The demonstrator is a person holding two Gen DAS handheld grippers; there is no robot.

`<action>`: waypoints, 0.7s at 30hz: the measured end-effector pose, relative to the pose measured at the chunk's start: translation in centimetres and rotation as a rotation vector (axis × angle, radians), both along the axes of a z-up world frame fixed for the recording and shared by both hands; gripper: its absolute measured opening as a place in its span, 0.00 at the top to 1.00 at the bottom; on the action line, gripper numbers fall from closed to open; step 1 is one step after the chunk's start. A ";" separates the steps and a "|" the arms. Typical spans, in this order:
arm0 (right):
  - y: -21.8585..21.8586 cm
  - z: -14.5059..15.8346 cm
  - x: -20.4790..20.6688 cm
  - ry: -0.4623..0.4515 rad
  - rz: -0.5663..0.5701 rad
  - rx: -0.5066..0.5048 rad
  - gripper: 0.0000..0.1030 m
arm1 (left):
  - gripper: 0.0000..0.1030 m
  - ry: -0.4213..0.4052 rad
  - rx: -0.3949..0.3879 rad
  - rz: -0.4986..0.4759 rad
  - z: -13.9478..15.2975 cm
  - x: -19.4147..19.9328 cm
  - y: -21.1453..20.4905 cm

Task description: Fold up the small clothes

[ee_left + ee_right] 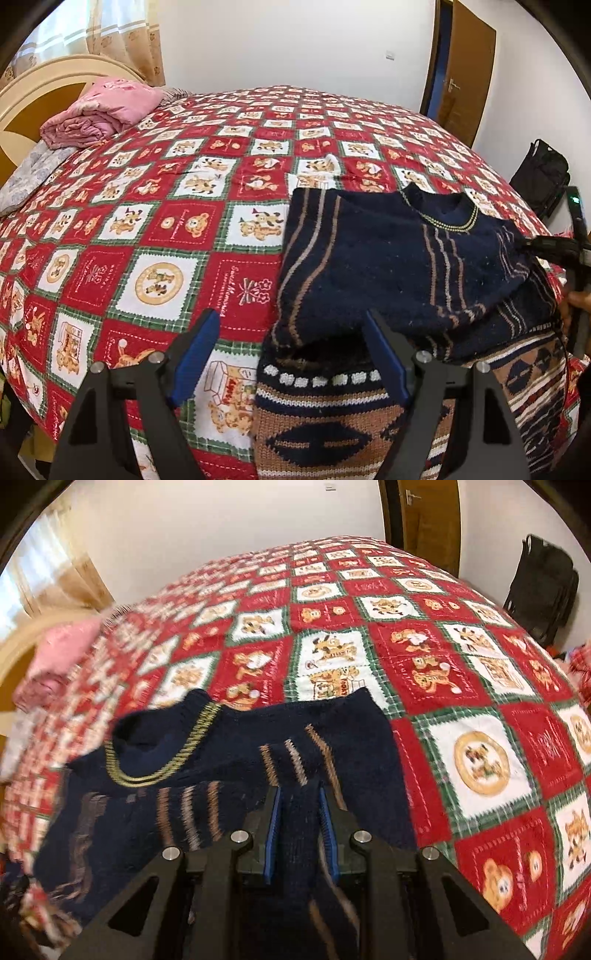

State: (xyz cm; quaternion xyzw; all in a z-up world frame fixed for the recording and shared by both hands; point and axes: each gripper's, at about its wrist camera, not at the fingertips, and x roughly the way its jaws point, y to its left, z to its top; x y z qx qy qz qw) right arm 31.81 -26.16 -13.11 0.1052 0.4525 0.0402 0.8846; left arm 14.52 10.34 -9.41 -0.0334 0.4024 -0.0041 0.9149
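A navy knitted sweater (388, 266) lies near the bed's (184, 221) near edge on a red patchwork bedspread, its patterned hem hanging over that edge. The right gripper (300, 805) has its jaws clamped on a fold of the sweater's dark knit; the left gripper (291, 332) holds its jaws wide apart over the hem, gripping nothing. A folded pink blanket (99, 110) sits at the headboard corner, a black bag (541, 177) beyond the far side. The right wrist view is smeared along its left side.
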 end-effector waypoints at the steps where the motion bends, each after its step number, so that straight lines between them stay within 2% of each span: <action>1: -0.2 0.7 -0.8 -0.021 0.005 0.009 0.78 | 0.21 -0.001 -0.007 -0.003 0.1 0.0 0.0; 4: -1.2 4.1 -4.5 -0.087 0.033 0.008 0.78 | 0.21 -0.014 -0.013 -0.014 0.4 -0.4 -0.2; 8: -2.9 8.1 -9.2 -0.146 0.002 -0.029 0.78 | 0.21 -0.038 -0.031 -0.032 1.3 -1.1 -0.5; 12: -5.0 12.0 -14.9 -0.204 -0.021 0.035 0.78 | 0.21 -0.081 -0.044 -0.060 2.7 -2.2 -1.2; 14: -5.9 13.6 -17.3 -0.192 -0.037 0.057 0.78 | 0.21 -0.093 -0.045 -0.080 3.2 -2.8 -1.5; 16: -6.2 14.4 -18.8 -0.172 -0.048 0.030 0.78 | 0.21 -0.098 -0.044 -0.112 3.6 -3.5 -2.1; 21: -6.1 17.0 -24.5 -0.149 -0.105 -0.135 0.78 | 0.21 -0.132 -0.037 -0.158 4.8 -5.7 -2.6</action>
